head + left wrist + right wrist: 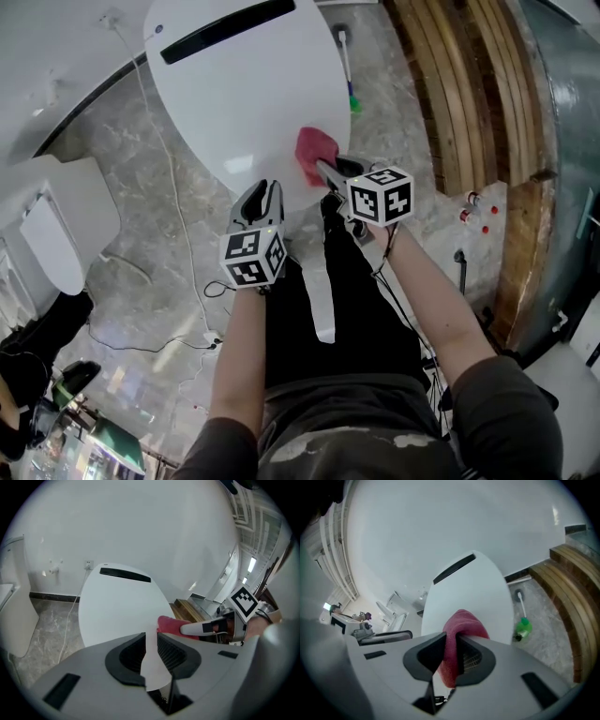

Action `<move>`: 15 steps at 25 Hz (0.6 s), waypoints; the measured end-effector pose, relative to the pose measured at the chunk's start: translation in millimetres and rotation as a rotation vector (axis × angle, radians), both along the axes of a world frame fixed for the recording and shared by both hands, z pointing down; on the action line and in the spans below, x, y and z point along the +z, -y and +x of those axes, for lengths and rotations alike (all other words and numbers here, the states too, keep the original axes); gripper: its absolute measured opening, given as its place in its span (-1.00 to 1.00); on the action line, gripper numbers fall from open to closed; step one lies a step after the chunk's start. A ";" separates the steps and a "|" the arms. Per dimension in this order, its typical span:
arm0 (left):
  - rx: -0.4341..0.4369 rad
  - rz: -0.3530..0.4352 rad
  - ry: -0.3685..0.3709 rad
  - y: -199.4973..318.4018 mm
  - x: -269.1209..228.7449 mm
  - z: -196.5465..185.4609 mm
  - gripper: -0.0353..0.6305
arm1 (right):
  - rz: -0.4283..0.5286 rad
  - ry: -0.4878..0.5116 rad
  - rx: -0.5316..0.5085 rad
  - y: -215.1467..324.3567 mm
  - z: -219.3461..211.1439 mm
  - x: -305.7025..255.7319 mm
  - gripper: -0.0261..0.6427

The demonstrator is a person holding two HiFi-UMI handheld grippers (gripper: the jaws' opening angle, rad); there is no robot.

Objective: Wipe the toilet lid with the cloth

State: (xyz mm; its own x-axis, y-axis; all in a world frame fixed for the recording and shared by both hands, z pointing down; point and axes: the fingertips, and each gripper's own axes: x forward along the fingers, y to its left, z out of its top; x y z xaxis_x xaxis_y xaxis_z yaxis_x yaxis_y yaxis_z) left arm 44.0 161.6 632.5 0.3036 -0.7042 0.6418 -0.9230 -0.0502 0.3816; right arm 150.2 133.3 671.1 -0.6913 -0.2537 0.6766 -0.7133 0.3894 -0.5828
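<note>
a: where is the cloth?

b: in the right gripper [323, 171]. its 2 fingers are closed on a fold of the red cloth [315, 150]. the rest bunches out past the tips and seems to rest on the lid [234, 103], near its front edge.

a: why hold it like that?

b: my guess is the loose wad leads so that cloth, not fingers, meets the lid. the gripper slants down at it, which suits that.

a: and the left gripper [261, 195]?

b: its fingers stand a narrow gap apart with nothing between them. only white lid shows through the gap. it hangs left of the right fingers, over the lid's front edge, near the cloth but apart from it. i judge it is parked clear of the wiping side.

a: any containers?

b: only the toilet. the lid is down, so whatever the bowl holds is hidden. beyond the right fingers, off to their right, a brush [345, 56] lies on the floor [141, 187] with something green at its end. holder or bottle, i cannot tell.

a: how far along?

b: most of the lid lies ahead of the fingers, so i judge the wipe has far to go.
</note>
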 end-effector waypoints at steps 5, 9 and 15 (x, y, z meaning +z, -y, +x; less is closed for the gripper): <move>-0.022 -0.004 0.012 -30.7 -2.7 -57.0 -0.64 | 0.001 0.027 -0.096 -44.0 -84.2 -2.1 -0.77; -0.027 -0.016 0.011 -55.0 0.0 -95.1 -0.64 | -0.001 0.027 -0.108 -59.7 -138.3 9.2 -0.77; -0.053 -0.040 0.019 -81.1 13.4 -132.2 -0.64 | -0.015 -0.005 -0.065 -66.1 -162.0 30.0 -0.77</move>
